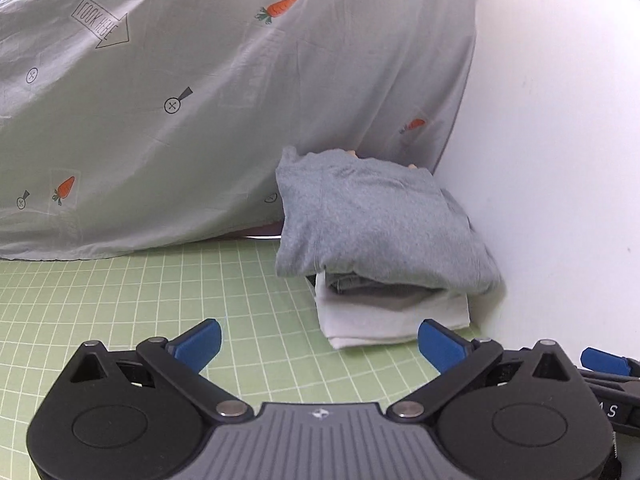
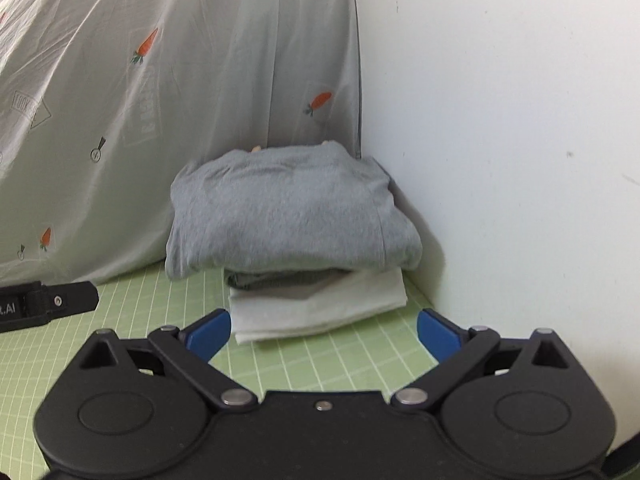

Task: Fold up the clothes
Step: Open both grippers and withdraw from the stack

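A stack of folded clothes sits in the corner on the green grid mat (image 1: 120,300). A folded grey garment (image 1: 376,220) lies on top, over a darker grey piece and a folded white garment (image 1: 392,316) at the bottom. The same grey garment (image 2: 288,216) and white garment (image 2: 320,308) show in the right wrist view. My left gripper (image 1: 320,346) is open and empty, just short of the stack. My right gripper (image 2: 324,334) is open and empty, in front of the white garment's near edge.
A pale sheet printed with carrots (image 1: 200,100) hangs behind the stack and to its left. A white wall (image 1: 560,160) bounds the right side. The right gripper's blue fingertip (image 1: 604,362) shows at the left wrist view's right edge. The left gripper's body (image 2: 44,304) shows at the left.
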The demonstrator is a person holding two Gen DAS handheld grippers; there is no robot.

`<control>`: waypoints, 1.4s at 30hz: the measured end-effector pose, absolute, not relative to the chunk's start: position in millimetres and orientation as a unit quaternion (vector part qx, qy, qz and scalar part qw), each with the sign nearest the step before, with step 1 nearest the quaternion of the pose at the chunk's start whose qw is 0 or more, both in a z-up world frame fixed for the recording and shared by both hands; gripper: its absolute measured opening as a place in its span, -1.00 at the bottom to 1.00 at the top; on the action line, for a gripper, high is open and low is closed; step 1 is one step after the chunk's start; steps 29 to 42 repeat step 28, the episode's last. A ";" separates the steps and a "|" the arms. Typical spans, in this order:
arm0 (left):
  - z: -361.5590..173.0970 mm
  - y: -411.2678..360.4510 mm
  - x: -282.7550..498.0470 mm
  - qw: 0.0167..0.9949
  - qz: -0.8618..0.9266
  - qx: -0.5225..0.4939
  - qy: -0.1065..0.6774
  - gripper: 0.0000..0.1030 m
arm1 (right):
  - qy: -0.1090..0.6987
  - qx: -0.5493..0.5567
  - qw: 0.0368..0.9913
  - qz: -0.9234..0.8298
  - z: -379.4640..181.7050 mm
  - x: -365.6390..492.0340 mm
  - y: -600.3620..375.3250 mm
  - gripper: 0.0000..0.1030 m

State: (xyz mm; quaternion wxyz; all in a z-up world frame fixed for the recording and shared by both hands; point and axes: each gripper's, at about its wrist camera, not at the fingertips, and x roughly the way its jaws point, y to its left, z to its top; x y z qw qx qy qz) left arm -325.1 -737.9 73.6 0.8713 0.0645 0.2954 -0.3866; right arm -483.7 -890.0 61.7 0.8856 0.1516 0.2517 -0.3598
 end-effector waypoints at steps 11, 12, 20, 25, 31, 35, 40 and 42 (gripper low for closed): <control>57.9 -721.2 -356.4 0.859 -0.395 0.119 0.303 1.00 | 0.276 0.185 0.865 -0.377 42.9 -525.0 -865.1 0.95; 56.9 -719.7 -356.9 0.858 -0.394 0.118 0.306 1.00 | 0.275 0.188 0.863 -0.379 42.9 -527.4 -864.9 0.95; 55.2 -713.0 -365.8 0.856 -0.399 0.119 0.308 1.00 | 0.271 0.182 0.864 -0.382 45.2 -537.3 -856.3 0.95; 56.3 -709.4 -370.3 0.854 -0.405 0.115 0.306 1.00 | 0.268 0.180 0.866 -0.382 47.4 -540.2 -854.0 0.95; 57.2 -706.4 -372.1 0.856 -0.403 0.116 0.304 1.00 | 0.266 0.179 0.867 -0.381 48.3 -540.9 -852.7 0.95; 57.2 -706.4 -372.1 0.856 -0.403 0.116 0.304 1.00 | 0.266 0.179 0.867 -0.381 48.3 -540.9 -852.7 0.95; 57.2 -706.4 -372.1 0.856 -0.403 0.116 0.304 1.00 | 0.266 0.179 0.867 -0.381 48.3 -540.9 -852.7 0.95; 57.2 -706.4 -372.1 0.856 -0.403 0.116 0.304 1.00 | 0.266 0.179 0.867 -0.381 48.3 -540.9 -852.7 0.95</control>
